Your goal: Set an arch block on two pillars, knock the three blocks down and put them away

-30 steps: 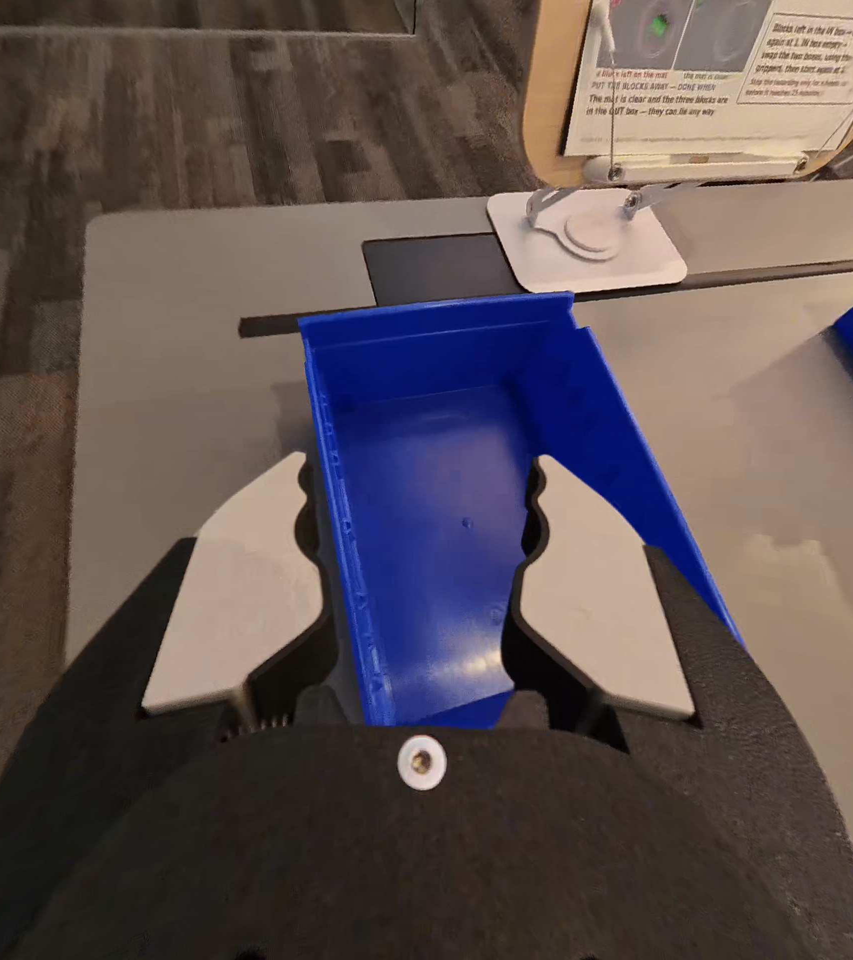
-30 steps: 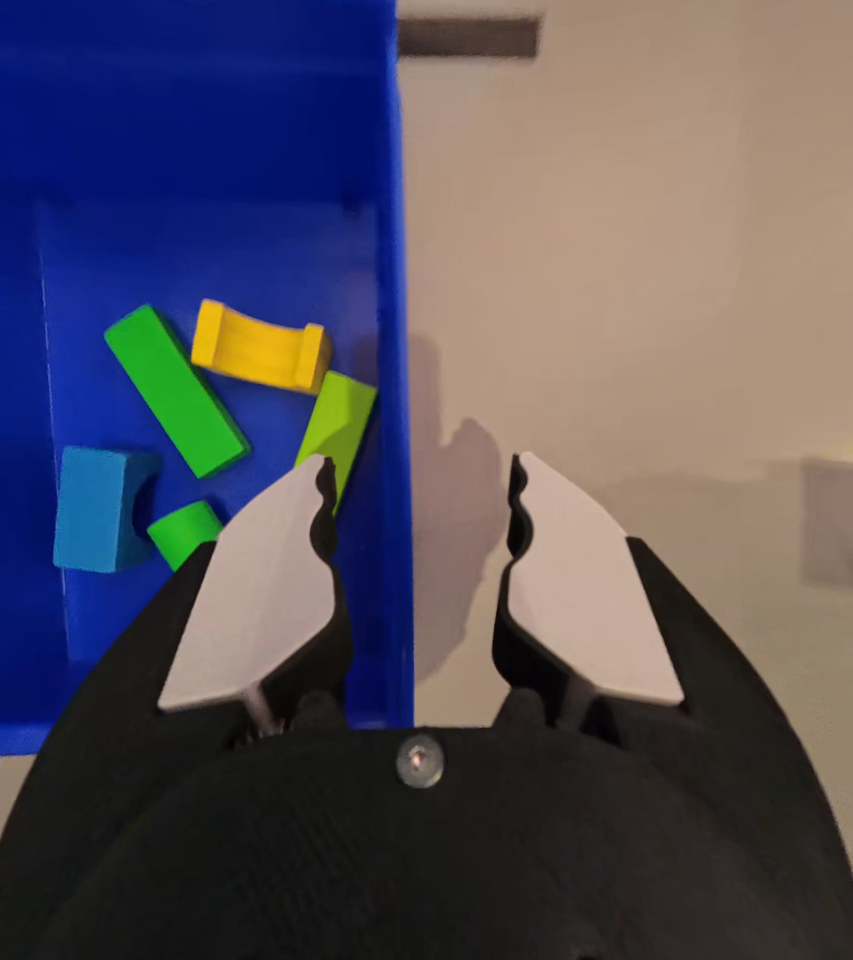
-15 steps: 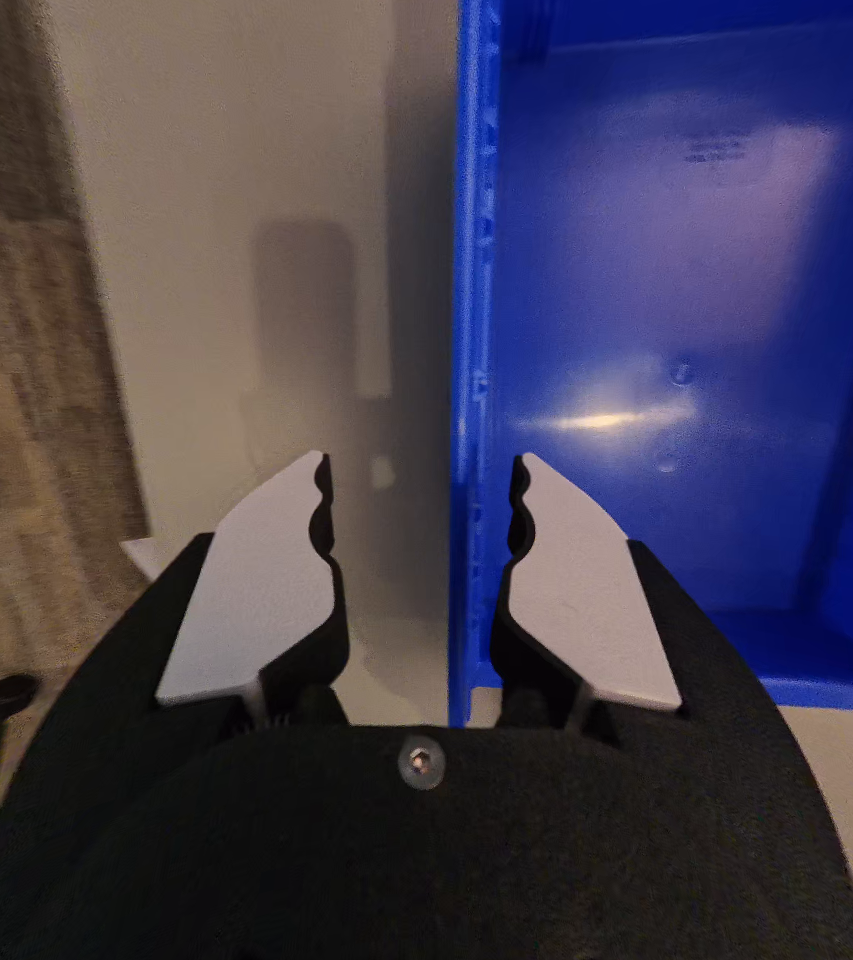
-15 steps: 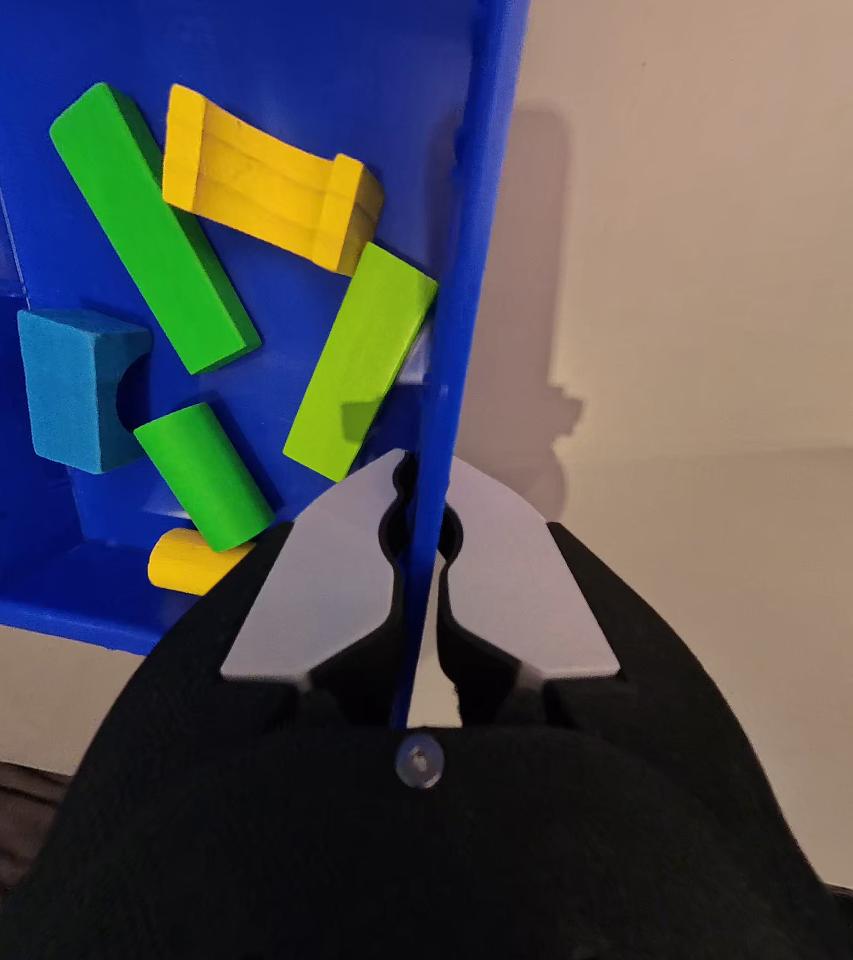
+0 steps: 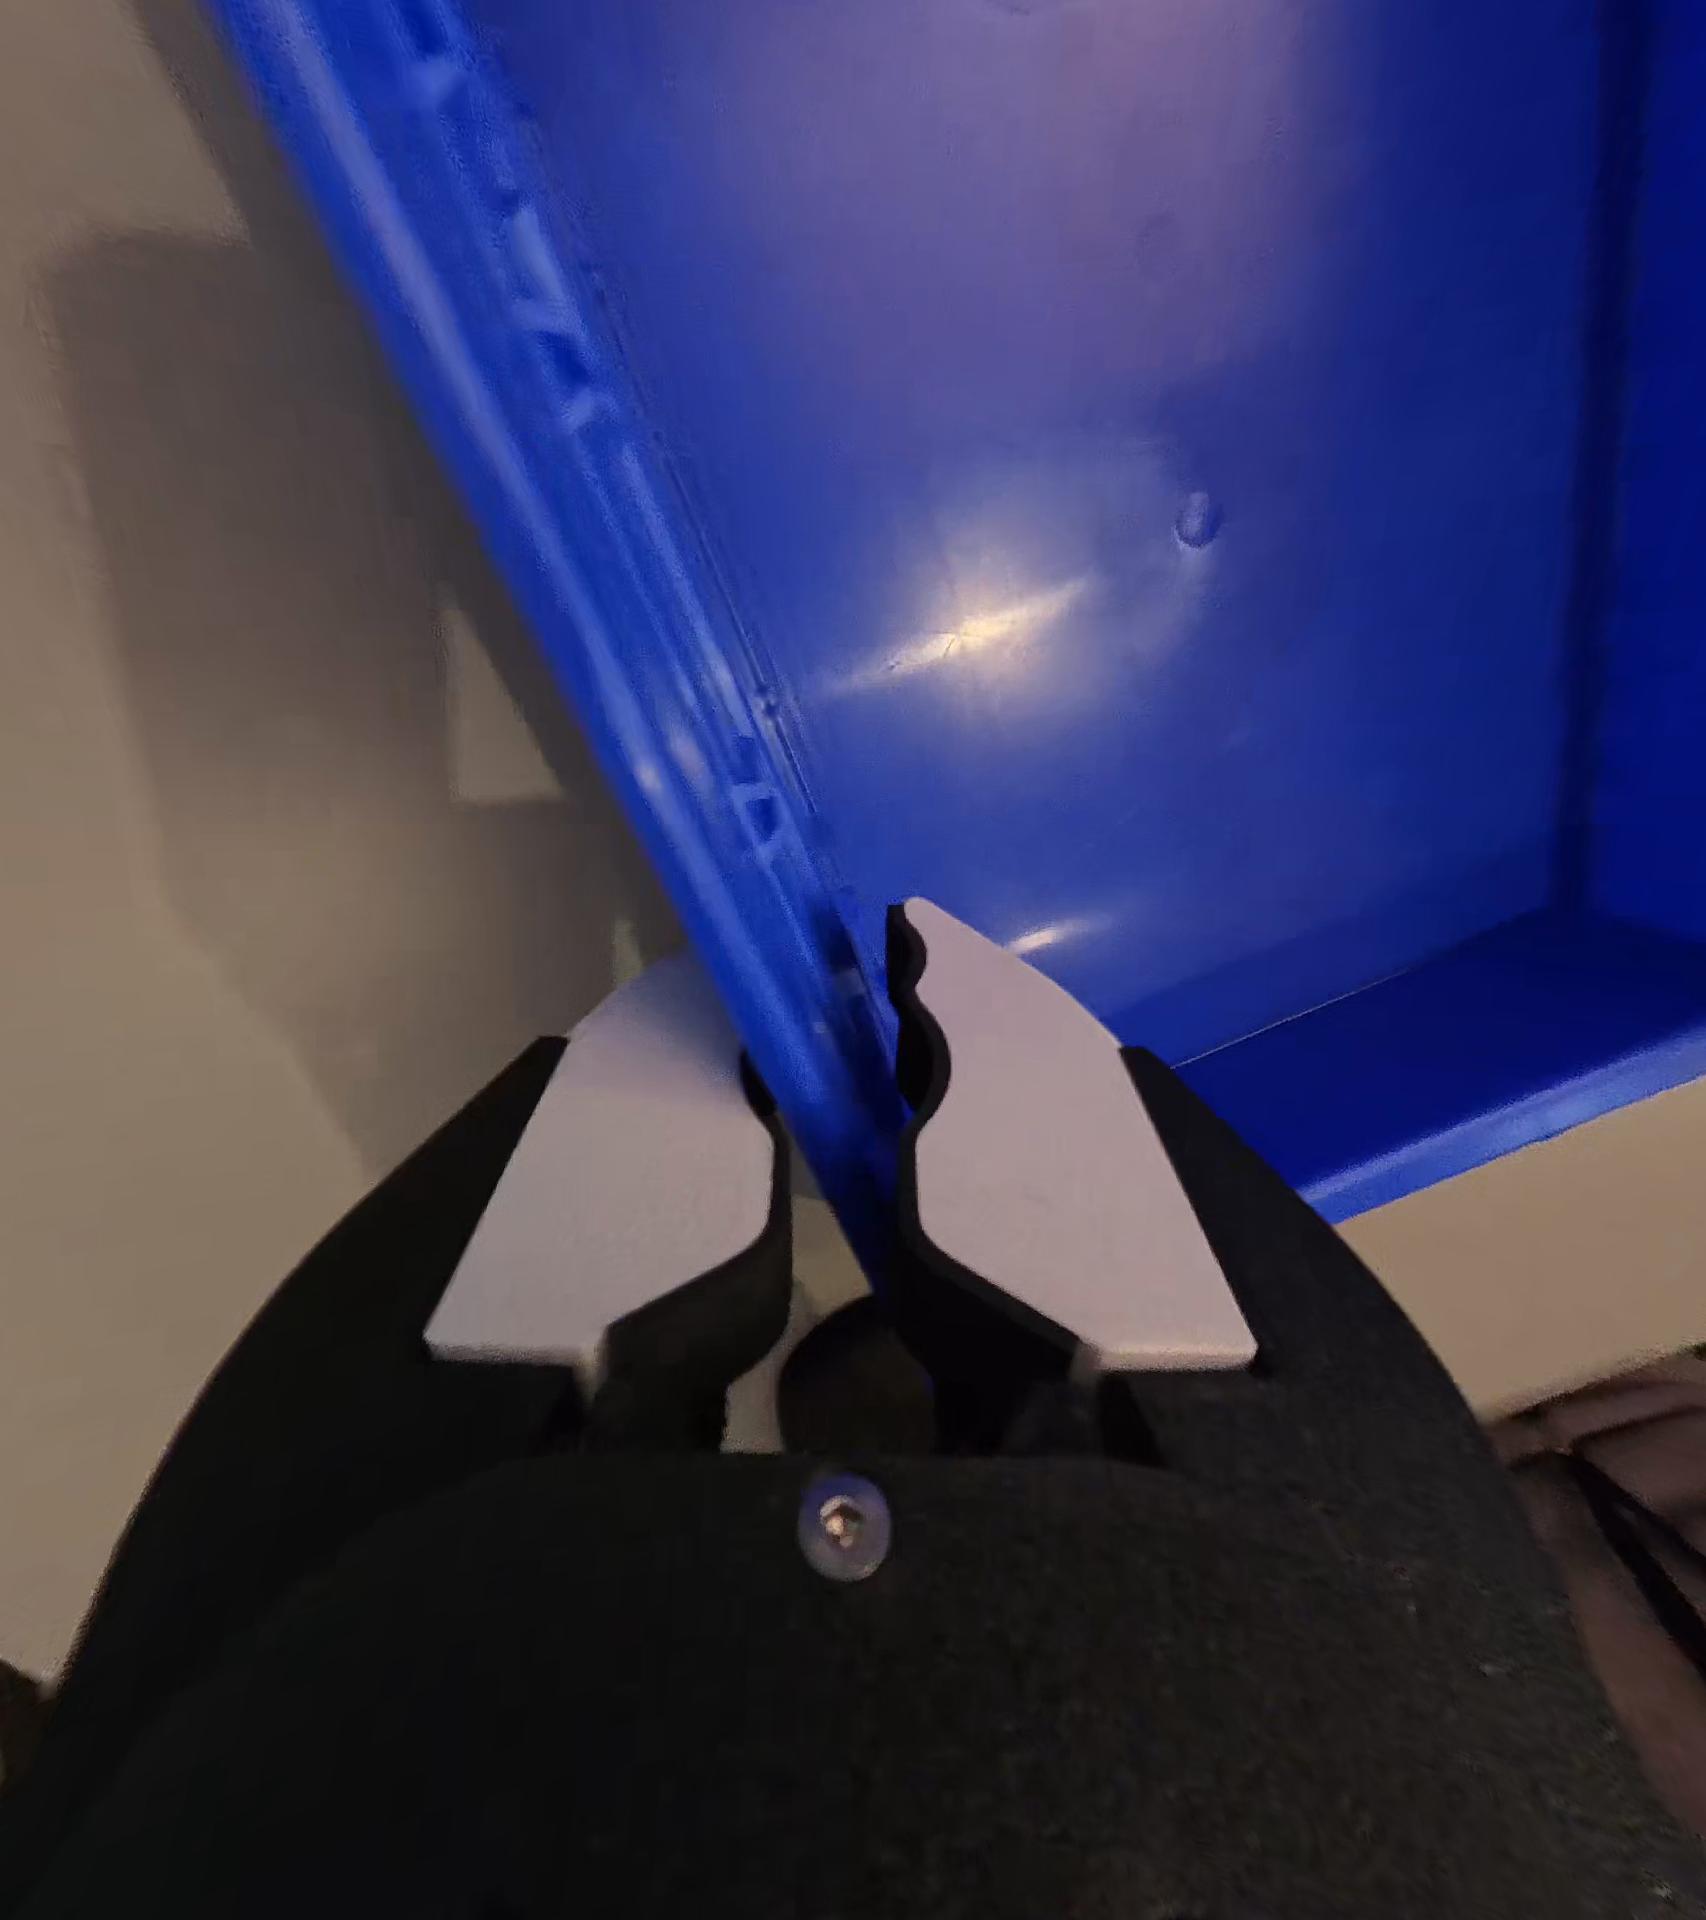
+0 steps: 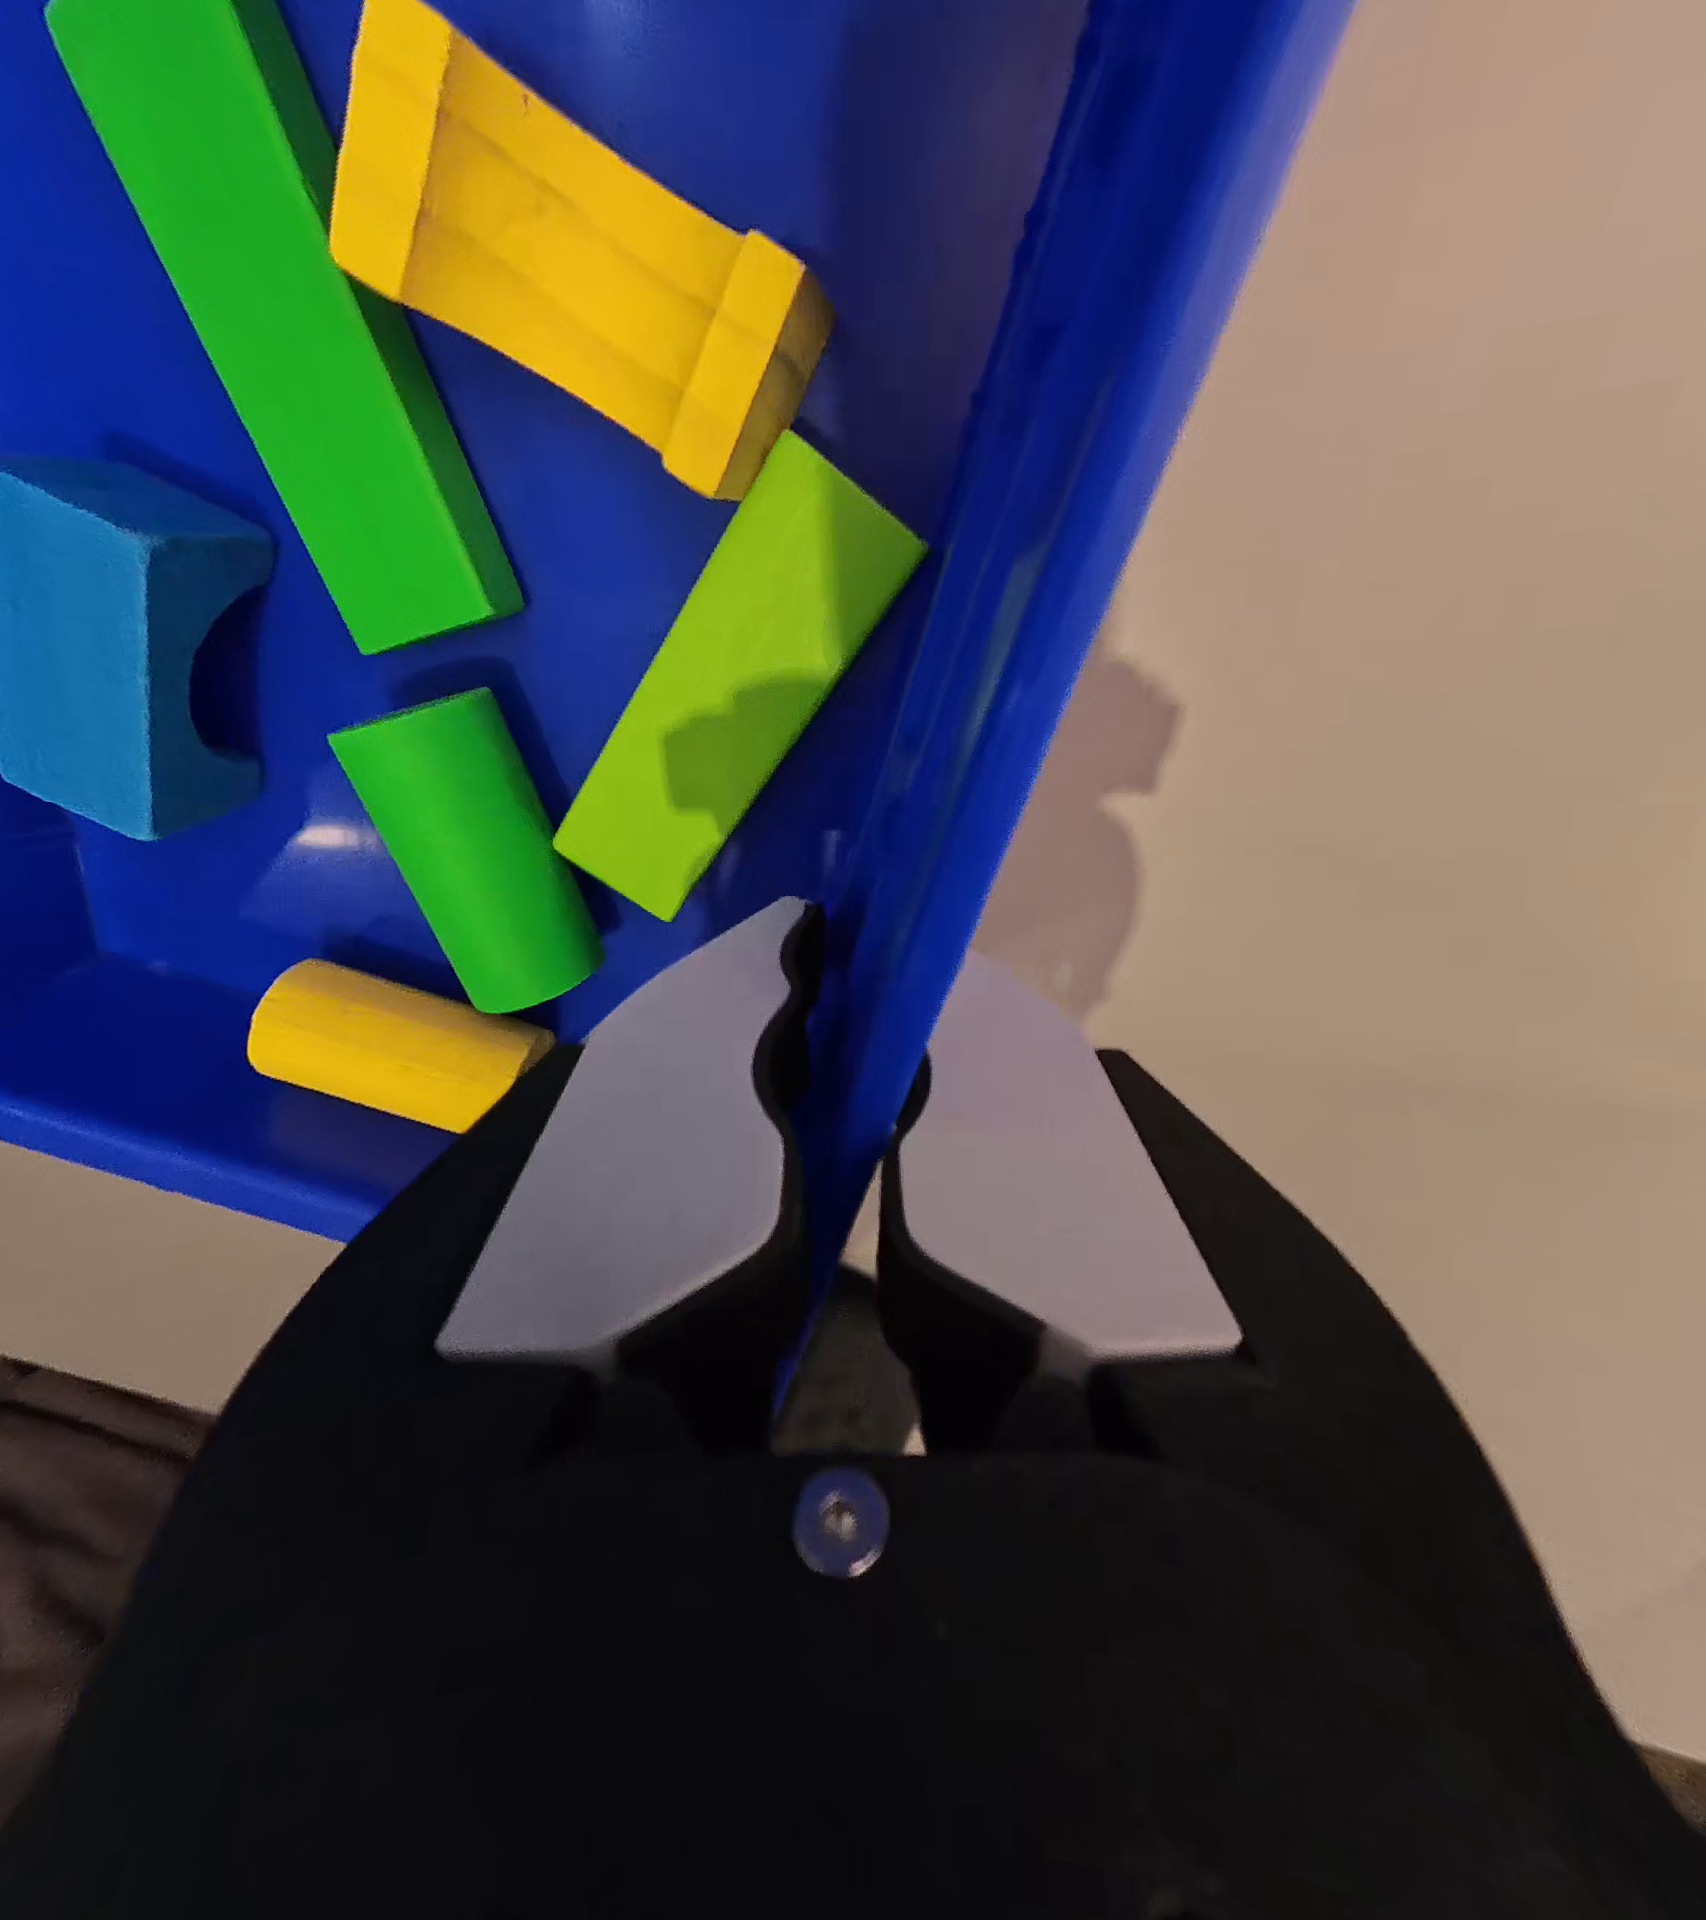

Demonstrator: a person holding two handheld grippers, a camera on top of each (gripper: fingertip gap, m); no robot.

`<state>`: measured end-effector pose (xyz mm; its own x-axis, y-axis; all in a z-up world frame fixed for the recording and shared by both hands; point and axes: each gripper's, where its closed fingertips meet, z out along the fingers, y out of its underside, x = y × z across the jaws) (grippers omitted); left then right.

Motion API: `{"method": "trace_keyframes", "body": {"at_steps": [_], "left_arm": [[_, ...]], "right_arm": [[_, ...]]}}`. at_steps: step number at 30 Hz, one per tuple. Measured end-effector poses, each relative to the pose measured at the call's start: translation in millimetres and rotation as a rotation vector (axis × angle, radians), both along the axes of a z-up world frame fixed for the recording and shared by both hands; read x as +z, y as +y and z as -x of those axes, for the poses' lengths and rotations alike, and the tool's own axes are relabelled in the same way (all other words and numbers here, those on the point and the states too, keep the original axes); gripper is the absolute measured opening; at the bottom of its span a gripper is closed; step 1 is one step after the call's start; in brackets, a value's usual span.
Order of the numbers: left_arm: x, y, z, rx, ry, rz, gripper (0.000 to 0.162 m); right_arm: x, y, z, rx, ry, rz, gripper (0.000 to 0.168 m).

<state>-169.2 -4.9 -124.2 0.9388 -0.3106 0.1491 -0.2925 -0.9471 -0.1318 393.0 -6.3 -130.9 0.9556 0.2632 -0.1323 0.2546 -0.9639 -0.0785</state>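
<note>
My left gripper [image 5: 807,945] is shut on the left wall of an empty blue bin [image 5: 558,416], one finger outside and one inside. My right gripper [image 6: 880,935] is shut on the right wall of a second blue bin [image 6: 1088,416]. That bin holds several blocks: a yellow arch block [image 6: 568,270], a blue arch block [image 6: 101,644], a long green block [image 6: 277,312], a light green block [image 6: 745,675], a green cylinder [image 6: 464,842] and a yellow cylinder [image 6: 381,1039]. All lie flat on the bin floor.
Both bins rest on a pale table, seen in the left wrist view [image 5: 101,623] and the right wrist view [image 6: 1451,727]. The table's near edge runs just under each bin's near end. Dark fabric lies below it [image 5: 1659,1507]. The gap from one gripper's tips to the other's is roughly 55 cm.
My left gripper has closed on the empty bin's left wall, and the bin now sits slanted in its view. My right gripper stays shut on the other bin's wall, closer in and more slanted.
</note>
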Motion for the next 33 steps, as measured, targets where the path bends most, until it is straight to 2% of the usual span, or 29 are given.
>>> {"method": "trace_keyframes", "body": {"at_steps": [2, 7, 11, 13, 17, 21, 22, 25, 28, 31, 33], "left_arm": [[-2, 3, -27, -0.074, 0.031, -0.036, 0.026], [-3, -4, -81, -0.17, -0.028, -0.039, 0.032], [-3, -12, -103, -0.222, -0.026, -0.039, 0.038], [-3, -17, -106, -0.243, -0.002, -0.032, 0.046], [-3, -20, -113, -0.283, -0.014, -0.03, 0.053], [5, -27, -118, -0.328, -0.153, 0.021, 0.062], [8, -27, -117, -0.325, -0.187, 0.024, 0.062], [30, -23, -111, -0.282, -0.266, -0.018, 0.047], [65, -22, -105, -0.309, -0.327, -0.148, 0.041], [115, -15, -86, -0.286, -0.384, -0.364, 0.033], [158, -8, -66, -0.238, -0.43, -0.567, 0.027]], "right_arm": [[0, -4, 22, 0.033, -0.008, 0.02, 0.01], [0, -9, 60, 0.115, 0.016, 0.057, 0.013], [1, -8, 62, 0.136, -0.002, 0.05, 0.014], [-2, 4, 58, 0.112, -0.038, 0.009, 0.024], [-15, 18, 51, 0.074, -0.145, 0.011, 0.027], [-15, 15, 60, 0.046, -0.021, 0.04, 0.007], [-15, 14, 60, 0.045, 0.003, 0.04, 0.006], [-15, 13, 56, 0.062, 0.002, 0.035, 0.006], [-15, 11, 48, 0.055, 0.023, 0.034, 0.006], [-15, 7, 33, 0.034, 0.042, 0.039, 0.006], [-16, 6, 27, 0.04, 0.066, 0.049, 0.006]]}}
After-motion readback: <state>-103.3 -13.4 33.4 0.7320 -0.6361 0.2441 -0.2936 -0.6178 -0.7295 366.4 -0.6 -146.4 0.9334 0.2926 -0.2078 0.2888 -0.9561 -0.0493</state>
